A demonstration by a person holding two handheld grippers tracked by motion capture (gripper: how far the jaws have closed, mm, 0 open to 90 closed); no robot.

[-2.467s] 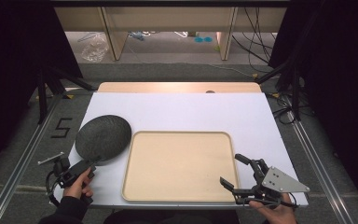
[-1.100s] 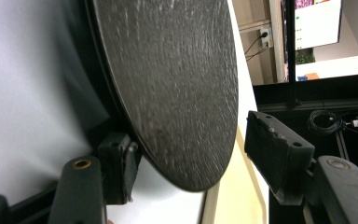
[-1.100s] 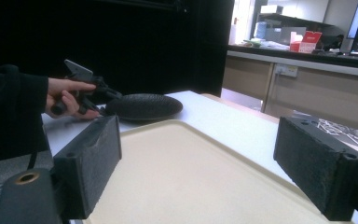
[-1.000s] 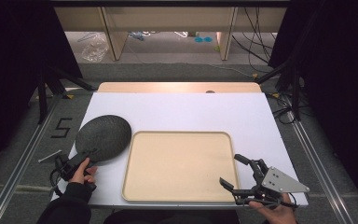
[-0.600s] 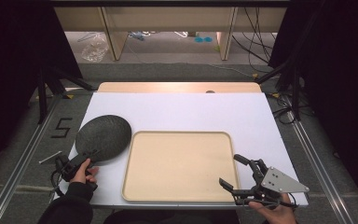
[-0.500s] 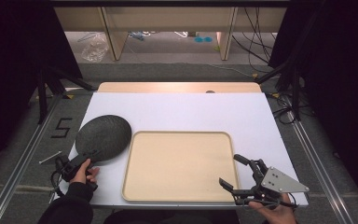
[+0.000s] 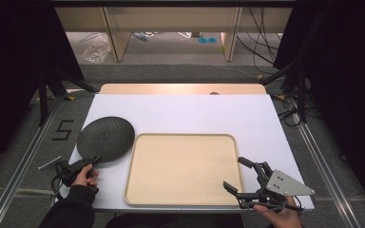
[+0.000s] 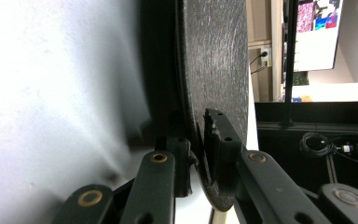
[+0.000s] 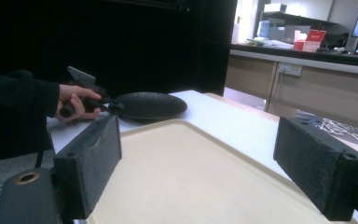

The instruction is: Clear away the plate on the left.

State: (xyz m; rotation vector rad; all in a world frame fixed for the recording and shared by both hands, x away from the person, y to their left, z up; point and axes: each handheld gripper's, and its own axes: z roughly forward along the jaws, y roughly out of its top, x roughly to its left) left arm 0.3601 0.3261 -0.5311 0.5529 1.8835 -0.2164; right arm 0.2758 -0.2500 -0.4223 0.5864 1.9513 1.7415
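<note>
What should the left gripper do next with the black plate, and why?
Probably lift it a little and carry it toward the tray. The left gripper is already shut on the black plate at its near rim, and the right gripper waits open by the tray.

A black, finely textured round plate point(image 7: 105, 138) lies beside a plain beige tray point(image 7: 183, 168) on a white table point(image 7: 195, 114); both grippers' jaws are black.

A beige tray point(image 7: 183, 168) lies on the white table point(image 7: 195, 111) (a clear plastic bag point(image 7: 96, 47) sits on the floor beyond).
</note>
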